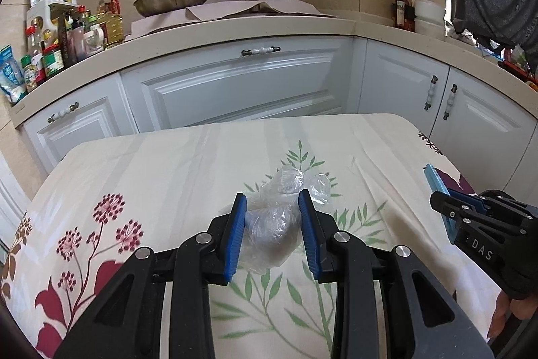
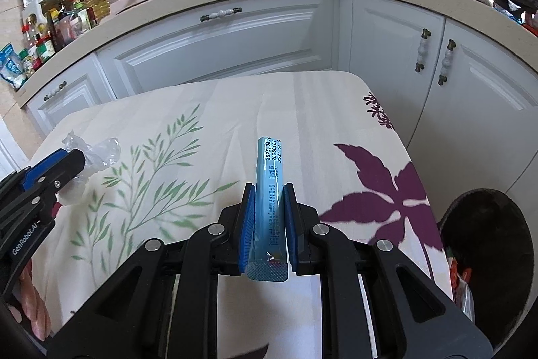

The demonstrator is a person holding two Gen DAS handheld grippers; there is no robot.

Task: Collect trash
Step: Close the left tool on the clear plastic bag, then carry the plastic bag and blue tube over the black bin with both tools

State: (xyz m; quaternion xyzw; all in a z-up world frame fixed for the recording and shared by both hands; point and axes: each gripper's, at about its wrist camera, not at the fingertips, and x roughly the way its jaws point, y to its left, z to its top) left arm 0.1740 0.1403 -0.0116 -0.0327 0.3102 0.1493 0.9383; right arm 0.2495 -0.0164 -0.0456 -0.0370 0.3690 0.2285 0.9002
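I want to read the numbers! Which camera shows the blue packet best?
The right wrist view: the blue packet stands centred, clamped in the right gripper, printing facing us. The left wrist view shows only its thin edge at the right.

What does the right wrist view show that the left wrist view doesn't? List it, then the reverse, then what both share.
Only the right wrist view: a dark trash bin beside the table, and date print on the blue sachet clamped in the right gripper. Only the left wrist view: the crumpled clear plastic bag seen head-on between the left gripper pads. Both: the floral tablecloth, white cabinets, wok, both grippers.
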